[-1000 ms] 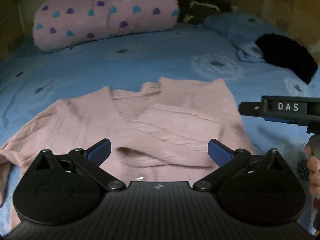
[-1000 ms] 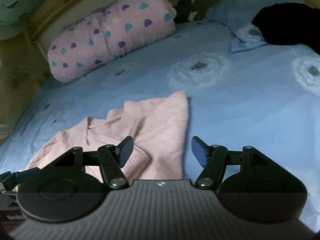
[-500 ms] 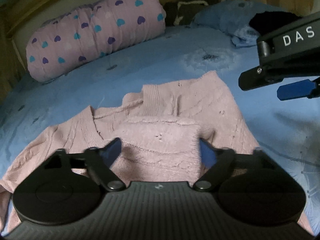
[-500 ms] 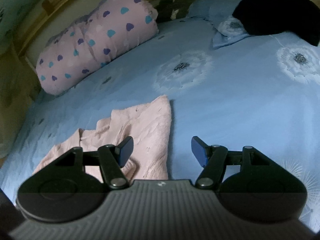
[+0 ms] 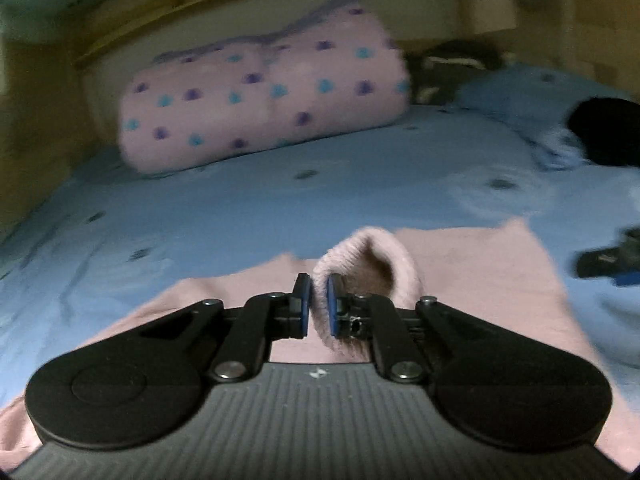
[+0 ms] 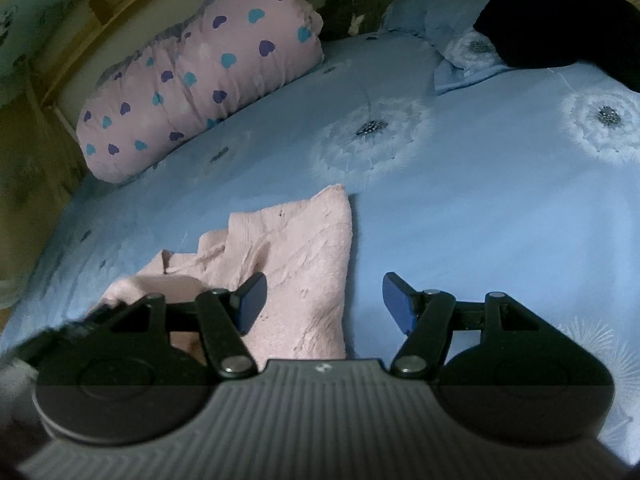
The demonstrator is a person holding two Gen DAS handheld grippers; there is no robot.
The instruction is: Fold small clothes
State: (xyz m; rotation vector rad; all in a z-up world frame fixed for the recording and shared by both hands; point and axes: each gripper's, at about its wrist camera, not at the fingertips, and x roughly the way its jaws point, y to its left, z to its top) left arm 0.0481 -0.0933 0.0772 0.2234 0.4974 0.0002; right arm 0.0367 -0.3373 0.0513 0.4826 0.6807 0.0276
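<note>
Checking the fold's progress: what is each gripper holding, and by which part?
The left gripper pinches a raised ribbed edge of the pink sweater. The right gripper is open, holding nothing.

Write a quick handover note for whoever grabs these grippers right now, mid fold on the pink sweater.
Left gripper: shut on a raised fold of the sweater.
Right gripper: open, empty, above the sweater's right edge and the sheet.
Sweater lies on the sheet, partly folded: one flap already laid over the body.
Left: carry the pinched fold across, release, then finish and flatten the remaining folds.
</note>
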